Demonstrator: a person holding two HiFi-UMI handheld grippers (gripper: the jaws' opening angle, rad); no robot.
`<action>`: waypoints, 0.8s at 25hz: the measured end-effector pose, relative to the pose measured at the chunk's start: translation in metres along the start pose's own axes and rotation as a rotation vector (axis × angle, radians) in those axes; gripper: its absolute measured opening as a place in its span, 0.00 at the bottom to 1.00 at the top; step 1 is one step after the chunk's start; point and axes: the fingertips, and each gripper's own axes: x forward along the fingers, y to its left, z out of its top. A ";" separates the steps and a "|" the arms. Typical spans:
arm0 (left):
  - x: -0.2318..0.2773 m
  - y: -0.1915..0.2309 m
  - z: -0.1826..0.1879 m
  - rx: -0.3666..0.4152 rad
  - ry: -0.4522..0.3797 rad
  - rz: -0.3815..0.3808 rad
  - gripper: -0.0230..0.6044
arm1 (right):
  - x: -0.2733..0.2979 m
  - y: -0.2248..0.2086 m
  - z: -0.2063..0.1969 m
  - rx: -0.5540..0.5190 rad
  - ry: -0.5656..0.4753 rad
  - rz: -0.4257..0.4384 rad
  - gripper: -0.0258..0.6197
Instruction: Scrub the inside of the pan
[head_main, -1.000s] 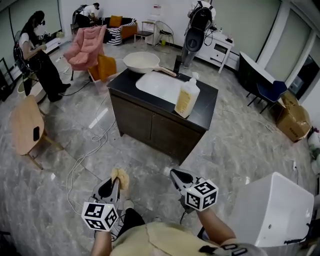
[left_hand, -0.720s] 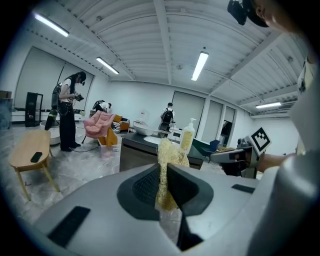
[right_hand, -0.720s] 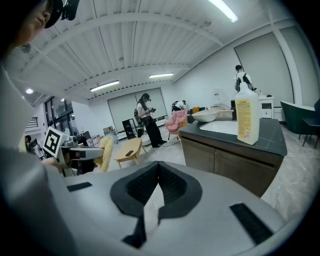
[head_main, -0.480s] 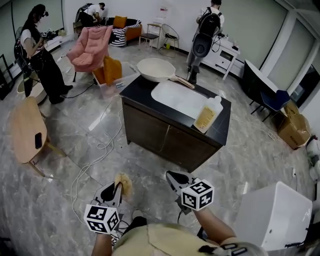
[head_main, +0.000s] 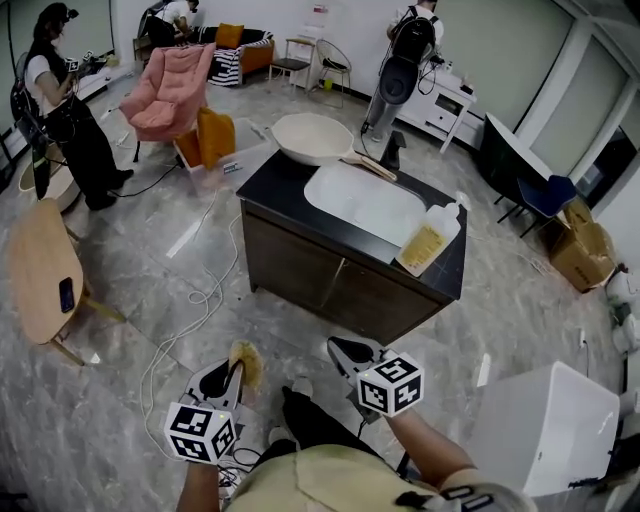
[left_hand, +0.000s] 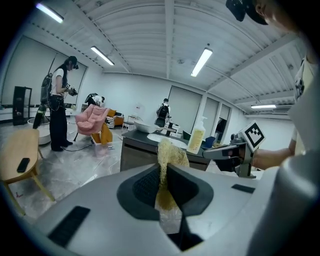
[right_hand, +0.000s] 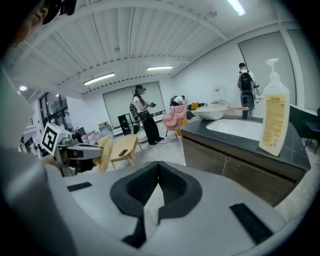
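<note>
A cream pan (head_main: 311, 137) with a wooden handle rests on the far left corner of the dark counter (head_main: 275, 180), well ahead of both grippers. My left gripper (head_main: 238, 372) is shut on a yellow sponge (head_main: 245, 361), which sticks out past its jaws (left_hand: 169, 155). My right gripper (head_main: 345, 352) is shut with nothing between its jaws (right_hand: 158, 170). Both are held low over the floor, a good way short of the counter. The pan (right_hand: 214, 112) shows small in the right gripper view.
A white sink (head_main: 364, 203) is set in the counter, with a soap bottle (head_main: 431, 240) lying near its right edge. A white box (head_main: 543, 428) stands at my right. A wooden table (head_main: 40, 270), a pink chair (head_main: 166, 92), floor cables (head_main: 195, 300) and several people are around.
The counter has shifted slightly in view and the soap bottle sits further right. Both grippers stay in the same places with their jaws unchanged.
</note>
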 end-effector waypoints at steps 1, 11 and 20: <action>0.010 0.003 0.006 0.007 -0.002 -0.007 0.10 | 0.008 -0.009 0.007 0.001 -0.009 -0.009 0.06; 0.160 0.035 0.075 0.048 0.003 -0.056 0.10 | 0.097 -0.120 0.082 0.028 -0.048 -0.012 0.06; 0.268 0.059 0.123 0.078 0.022 -0.060 0.10 | 0.151 -0.184 0.133 0.020 -0.043 0.034 0.06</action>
